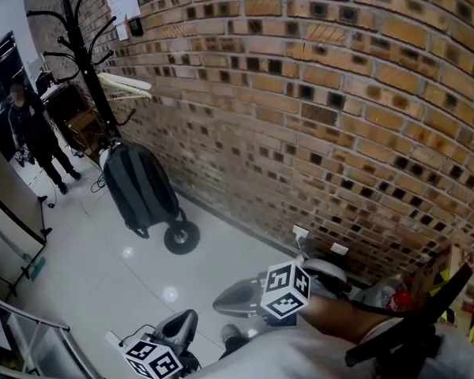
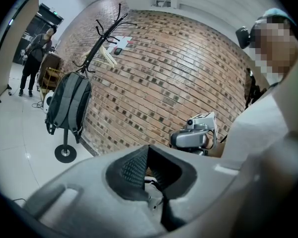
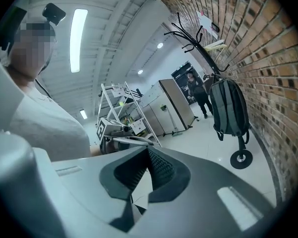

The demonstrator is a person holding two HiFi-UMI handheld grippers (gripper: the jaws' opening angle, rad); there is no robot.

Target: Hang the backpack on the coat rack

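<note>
A dark grey backpack (image 1: 140,186) hangs on the black coat rack (image 1: 83,42), just above the rack's round base (image 1: 181,237), against the brick wall. It also shows in the left gripper view as the backpack (image 2: 67,105) on the rack (image 2: 102,38), and in the right gripper view as the backpack (image 3: 228,108). Both grippers are far from it, close to the person's body. My left gripper (image 2: 149,175) is shut with nothing between its jaws. My right gripper (image 3: 146,175) is likewise shut and empty. The head view has the left gripper (image 1: 182,322) at the bottom edge and the right gripper (image 1: 225,298) beside it.
A brick wall (image 1: 340,93) runs along the right. A person (image 1: 35,136) stands far off behind the rack. A pale hanger (image 1: 125,85) sticks out from the rack. A metal shelf unit (image 3: 121,108) and a tall cabinet (image 3: 174,108) stand across the glossy floor.
</note>
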